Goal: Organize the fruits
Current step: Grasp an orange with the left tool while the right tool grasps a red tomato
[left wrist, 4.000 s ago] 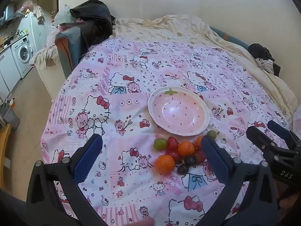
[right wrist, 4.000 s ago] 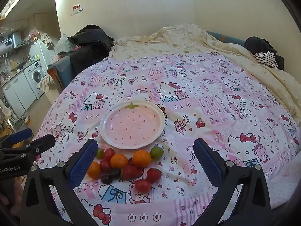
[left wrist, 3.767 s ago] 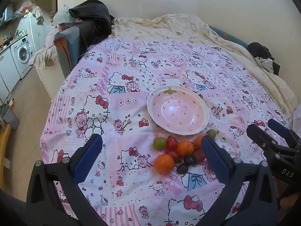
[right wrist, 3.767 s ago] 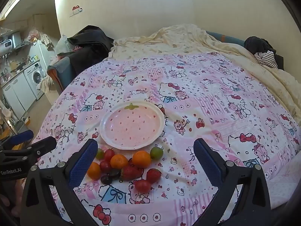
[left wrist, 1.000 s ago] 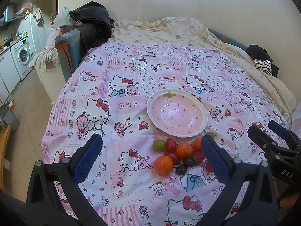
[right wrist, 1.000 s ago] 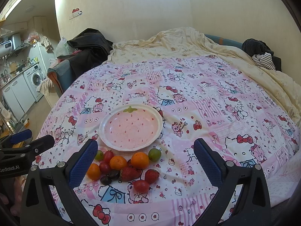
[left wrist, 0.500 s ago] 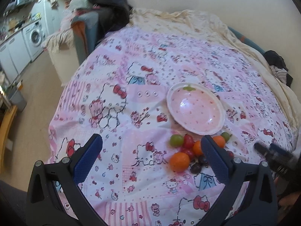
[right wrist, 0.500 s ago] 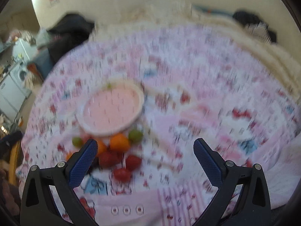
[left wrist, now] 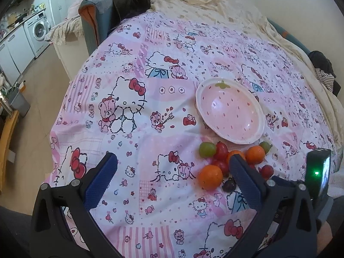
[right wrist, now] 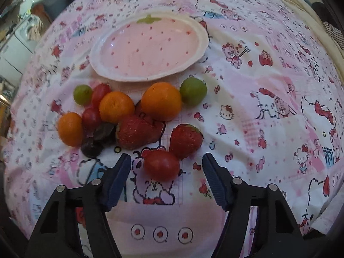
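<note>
A pink strawberry-pattern plate (right wrist: 150,45) lies empty on the bedspread. Just in front of it is a cluster of fruit: three oranges (right wrist: 161,101), green grapes (right wrist: 193,94), red and dark grapes, two strawberries (right wrist: 186,140) and a red tomato (right wrist: 161,165). My right gripper (right wrist: 166,161) hangs low over the near edge of the cluster. Its jaws are closing with the tomato between them, and a gap still shows on each side. My left gripper (left wrist: 171,163) is open and empty, left of the fruit (left wrist: 210,176) and the plate (left wrist: 230,110).
The pink cartoon-cat bedspread (left wrist: 133,99) covers the bed. A cream blanket (left wrist: 204,4) is bunched at the far end, and dark clothes (left wrist: 324,71) lie at the right. The bed's left edge drops to the floor, with a washing machine (left wrist: 36,30) beyond.
My right gripper has dropped steeply towards the fruit and tipped downward, and its jaws have narrowed around the red tomato. My left gripper has sunk a little and tilted down, still open.
</note>
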The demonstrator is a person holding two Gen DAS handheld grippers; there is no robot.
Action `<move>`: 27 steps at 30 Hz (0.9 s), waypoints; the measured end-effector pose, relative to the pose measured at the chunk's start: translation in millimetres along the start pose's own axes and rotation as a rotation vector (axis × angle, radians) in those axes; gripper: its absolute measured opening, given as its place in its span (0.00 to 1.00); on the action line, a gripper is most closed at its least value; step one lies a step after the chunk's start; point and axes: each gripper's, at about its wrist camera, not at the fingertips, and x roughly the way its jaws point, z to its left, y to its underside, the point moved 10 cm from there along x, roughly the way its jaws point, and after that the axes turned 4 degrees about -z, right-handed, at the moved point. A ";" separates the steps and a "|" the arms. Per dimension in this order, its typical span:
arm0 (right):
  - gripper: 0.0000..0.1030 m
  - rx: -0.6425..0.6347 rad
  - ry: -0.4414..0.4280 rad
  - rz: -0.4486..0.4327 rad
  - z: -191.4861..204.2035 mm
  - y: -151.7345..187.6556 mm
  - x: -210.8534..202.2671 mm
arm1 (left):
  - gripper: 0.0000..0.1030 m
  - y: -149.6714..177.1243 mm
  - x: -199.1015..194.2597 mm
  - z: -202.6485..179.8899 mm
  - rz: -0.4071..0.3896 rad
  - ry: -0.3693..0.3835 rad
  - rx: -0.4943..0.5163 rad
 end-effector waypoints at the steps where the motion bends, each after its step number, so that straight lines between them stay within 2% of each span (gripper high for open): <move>1: 0.59 -0.005 0.000 0.005 0.1 -0.4 2.0 | 0.99 -0.1 0.6 -0.5 0.001 -0.003 0.006; 5: 0.34 -0.025 -0.011 -0.007 0.8 -2.3 -4.8 | 0.99 3.2 4.6 0.4 0.019 -0.010 0.011; 9: 0.33 0.053 -0.096 0.000 -1.8 0.5 -15.6 | 0.99 13.0 11.9 0.8 0.063 -0.006 0.018; 12: 0.33 0.080 -0.125 -0.024 -0.6 -0.6 -25.7 | 0.99 25.4 21.2 -3.5 0.116 0.007 0.032; 16: 0.33 0.111 -0.161 -0.074 -1.6 0.2 -46.3 | 0.85 45.8 37.4 -17.6 0.204 0.051 0.058; 20: 0.33 0.135 -0.188 -0.109 -3.9 -5.3 -57.3 | 0.81 64.9 49.7 -46.2 0.273 0.127 0.097; 23: 0.33 0.151 -0.205 -0.118 -4.6 -8.7 -59.1 | 0.76 68.8 59.5 -61.6 0.286 0.139 0.126; 24: 0.33 0.156 -0.213 -0.121 -5.0 -9.9 -59.9 | 0.73 70.0 63.7 -64.6 0.290 0.136 0.126; 26: 0.33 0.160 -0.218 -0.123 -6.2 -10.4 -61.1 | 0.59 73.3 73.0 -68.8 0.318 0.156 0.110; 27: 0.33 0.162 -0.220 -0.122 -6.9 -10.3 -60.7 | 0.57 74.0 75.9 -69.4 0.325 0.165 0.099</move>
